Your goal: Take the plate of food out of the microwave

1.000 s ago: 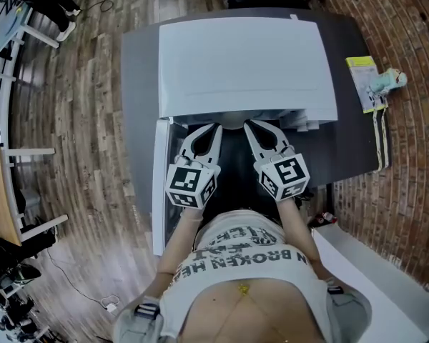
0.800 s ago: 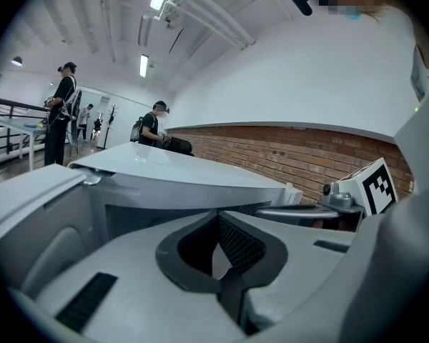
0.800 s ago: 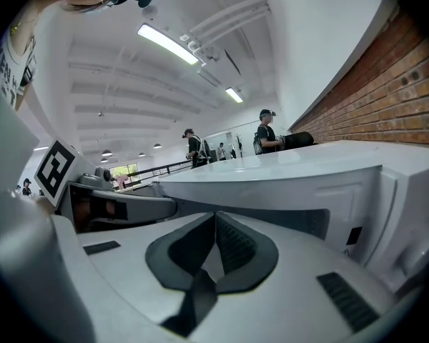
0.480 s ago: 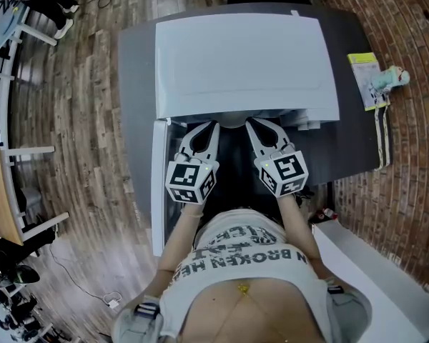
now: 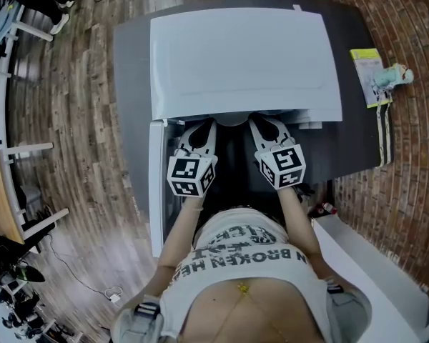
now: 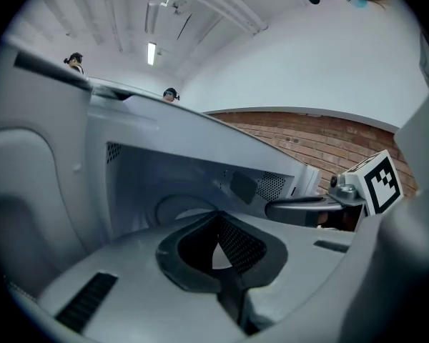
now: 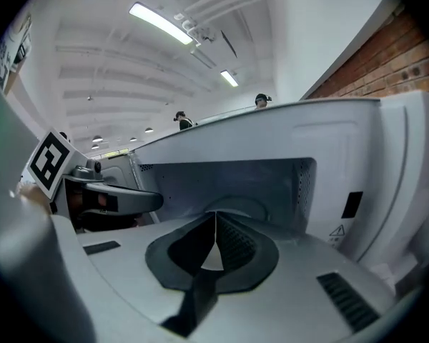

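the grey plastic left gripper (image 6: 216, 216) has its jaws together, the dark ribbed pads meeting at the tips with nothing visibly clamped. the grey plastic right gripper (image 7: 215, 216) looks the same: tips touching, empty. side by side, both point into the open mouth of the white box-shaped microwave (image 5: 243, 56).

beyond the tips, low on the cavity floor toward the back, lies a pale round shape (image 6: 173, 207). it is probably the plate, or the turntable under it; i cannot tell which, and no food shows.

a plate like this is likely stiff, smooth, breakable and perhaps hot, and its load would slide if it tilts. the rim looks like the place to grip, on opposite sides with one gripper each. the jaws would need to part first, and the plate should be kept level.

the cavity otherwise looks bare. the microwave's flat white door (image 5: 155, 184) hangs open on the left. the microwave sits on a dark grey table (image 5: 132, 84), with a yellow-green packet (image 5: 365, 73) near the table's right edge.
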`<state>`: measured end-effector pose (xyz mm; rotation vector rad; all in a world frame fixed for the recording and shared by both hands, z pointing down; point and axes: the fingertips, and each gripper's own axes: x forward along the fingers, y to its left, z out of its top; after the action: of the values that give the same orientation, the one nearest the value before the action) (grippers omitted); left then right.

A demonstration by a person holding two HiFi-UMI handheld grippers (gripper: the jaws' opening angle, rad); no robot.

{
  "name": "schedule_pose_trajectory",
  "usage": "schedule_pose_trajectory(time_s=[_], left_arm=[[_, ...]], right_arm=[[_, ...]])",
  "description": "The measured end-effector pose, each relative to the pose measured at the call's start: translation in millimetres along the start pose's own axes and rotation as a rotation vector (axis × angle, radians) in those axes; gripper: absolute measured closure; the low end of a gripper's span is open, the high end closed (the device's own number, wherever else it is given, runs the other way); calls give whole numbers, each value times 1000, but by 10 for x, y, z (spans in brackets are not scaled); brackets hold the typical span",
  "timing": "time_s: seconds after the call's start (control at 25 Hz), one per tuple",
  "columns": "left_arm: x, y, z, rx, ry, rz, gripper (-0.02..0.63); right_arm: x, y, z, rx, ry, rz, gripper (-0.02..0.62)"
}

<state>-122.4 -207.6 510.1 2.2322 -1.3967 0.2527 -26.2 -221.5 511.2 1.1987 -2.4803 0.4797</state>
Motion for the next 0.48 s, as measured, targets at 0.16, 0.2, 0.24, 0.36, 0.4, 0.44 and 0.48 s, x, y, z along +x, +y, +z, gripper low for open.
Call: schedule_pose_trajectory(time_s=[0.16,0.2,0.24,0.36,0.4,0.44,0.48], left_arm=[[78,66,-129,-13,26,15,598],[95,84,-158,-17,32,19,598],[114,103,-186,-22,37,23,598],[169,156,-261,-34,56,34,598],[185,170,-281,-34,62,37,598],[198,184,-299,-34,67,39,598],[210,198,-317,-34,72,41,598]], right_arm=[[72,-75,-105,9,25,-14,586],[91,-89,-126,11,31,-16,586],[110,-103,-147,14,36,-18,586],[170,-148,-214,27,53,-22,586],[189,-163,-238,28,59,-24,586],[205,-178,-262,30,65,-27,586],[220,-191,-288,32,72,-29,586]])
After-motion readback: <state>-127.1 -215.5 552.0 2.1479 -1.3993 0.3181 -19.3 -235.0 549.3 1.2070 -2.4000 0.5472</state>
